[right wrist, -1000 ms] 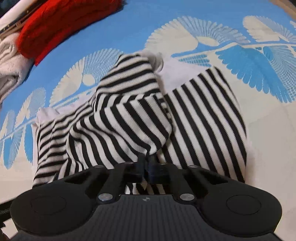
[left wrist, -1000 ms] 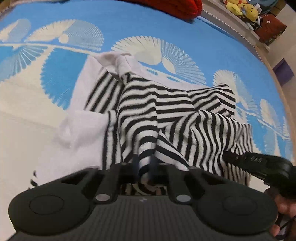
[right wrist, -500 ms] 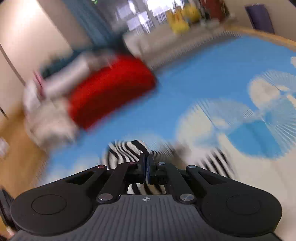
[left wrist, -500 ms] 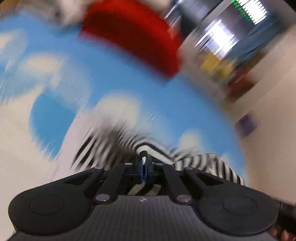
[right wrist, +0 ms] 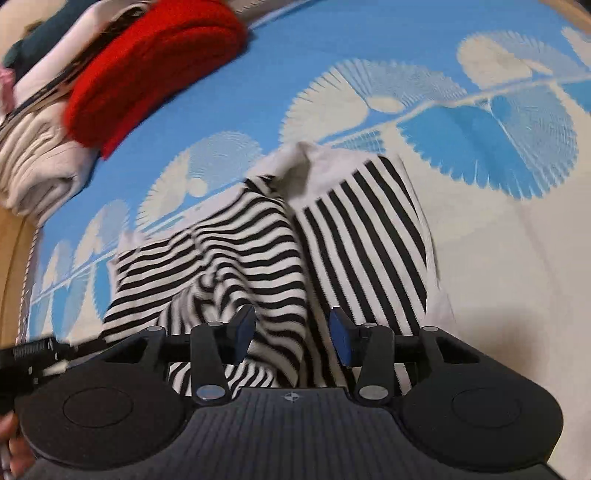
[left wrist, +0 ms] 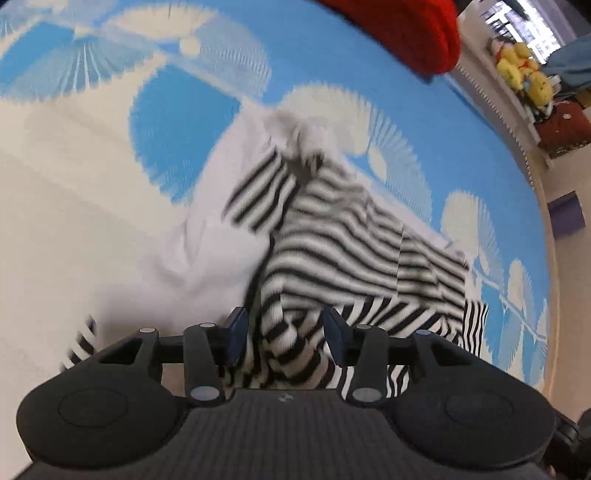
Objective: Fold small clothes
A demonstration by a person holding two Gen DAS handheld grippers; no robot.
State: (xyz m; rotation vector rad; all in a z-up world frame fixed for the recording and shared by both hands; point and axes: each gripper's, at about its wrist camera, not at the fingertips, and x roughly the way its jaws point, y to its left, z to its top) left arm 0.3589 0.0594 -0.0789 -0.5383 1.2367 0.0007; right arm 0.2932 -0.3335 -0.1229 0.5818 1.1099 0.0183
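A black-and-white striped garment (left wrist: pixel 343 236) lies rumpled on a blue-and-white patterned mat (left wrist: pixel 332 62), partly doubled over, its white inner side showing. The left gripper (left wrist: pixel 284 332) and right gripper (right wrist: pixel 291 332) both hover low over the garment's near edge, jaws spread wide with striped cloth lying between them, ungripped. Beyond the garment, a red knitted piece (right wrist: pixel 147 70) tops a stack of folded clothes (right wrist: pixel 37 162).

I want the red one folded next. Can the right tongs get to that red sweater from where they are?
Probably yes. The right tongs are open and holding nothing, and bare blue mat leads to the red sweater. The striped top lies under the tongs, so they would lift over it.
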